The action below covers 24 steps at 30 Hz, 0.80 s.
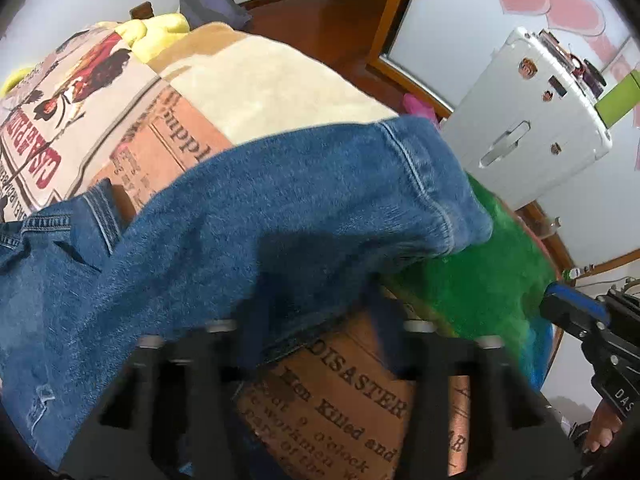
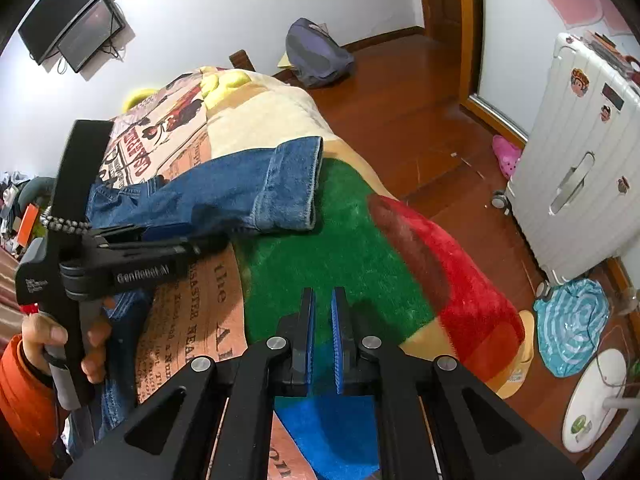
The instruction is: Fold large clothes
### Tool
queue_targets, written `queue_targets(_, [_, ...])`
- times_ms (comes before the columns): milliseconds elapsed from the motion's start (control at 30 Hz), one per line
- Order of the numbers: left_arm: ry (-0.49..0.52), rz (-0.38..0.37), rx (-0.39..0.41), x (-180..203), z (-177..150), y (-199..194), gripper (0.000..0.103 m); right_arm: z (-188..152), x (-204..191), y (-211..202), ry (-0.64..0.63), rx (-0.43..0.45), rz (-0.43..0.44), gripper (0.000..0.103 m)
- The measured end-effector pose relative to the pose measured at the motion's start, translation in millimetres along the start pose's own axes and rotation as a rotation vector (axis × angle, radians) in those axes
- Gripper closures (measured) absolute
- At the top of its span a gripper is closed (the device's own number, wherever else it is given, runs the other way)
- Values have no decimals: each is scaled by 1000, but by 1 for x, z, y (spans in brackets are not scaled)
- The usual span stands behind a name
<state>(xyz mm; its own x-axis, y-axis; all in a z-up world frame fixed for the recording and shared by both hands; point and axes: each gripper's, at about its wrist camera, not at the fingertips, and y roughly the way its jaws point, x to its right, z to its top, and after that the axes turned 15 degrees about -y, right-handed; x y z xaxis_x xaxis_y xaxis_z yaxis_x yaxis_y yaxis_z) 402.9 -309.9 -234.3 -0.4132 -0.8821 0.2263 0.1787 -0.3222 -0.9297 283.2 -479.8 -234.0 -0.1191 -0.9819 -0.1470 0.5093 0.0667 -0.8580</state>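
A pair of blue jeans (image 1: 248, 216) lies across the printed blanket (image 1: 344, 396) on the bed; its hemmed leg end (image 2: 288, 184) is doubled over near the green patch. My left gripper (image 1: 320, 308) is shut on the jeans' fabric, its tips hidden under the lifted denim; it also shows in the right wrist view (image 2: 188, 240), held sideways at the jeans' edge. My right gripper (image 2: 323, 300) hovers over the green part of the blanket (image 2: 344, 248), empty, with a narrow gap between its blue pads (image 2: 339, 340). It shows at the edge of the left wrist view (image 1: 576, 308).
A white suitcase (image 2: 576, 168) stands on the wooden floor (image 2: 400, 92) right of the bed. A grey backpack (image 2: 316, 52), pink slipper (image 2: 506, 154), blue-patterned bag (image 2: 572, 324) and a white fan base (image 2: 596, 400) lie on the floor. Yellow plush (image 1: 156, 28) sits at the bed's far end.
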Motion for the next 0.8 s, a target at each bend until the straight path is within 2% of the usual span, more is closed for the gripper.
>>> queue_targets(67, [-15, 2, 13, -4, 0, -5, 91, 0, -1, 0, 5, 1, 8, 99])
queue_targets(167, [-43, -29, 63, -5, 1, -25, 93, 3, -5, -1, 2, 9, 26, 99])
queue_targets(367, [-52, -68, 279, -22, 0, -123, 94, 19, -29, -3, -51, 23, 38, 99])
queue_targets(567, [-136, -75, 455, -89, -15, -217, 94, 41, -75, -8, -131, 62, 80, 99])
queue_targets(700, [-202, -16, 534, -138, -39, -249, 94, 57, -113, -2, -192, 55, 114, 99])
queue_targets(800, [-255, 35, 563, -176, -62, -261, 94, 67, -149, 4, -258, 54, 145, 99])
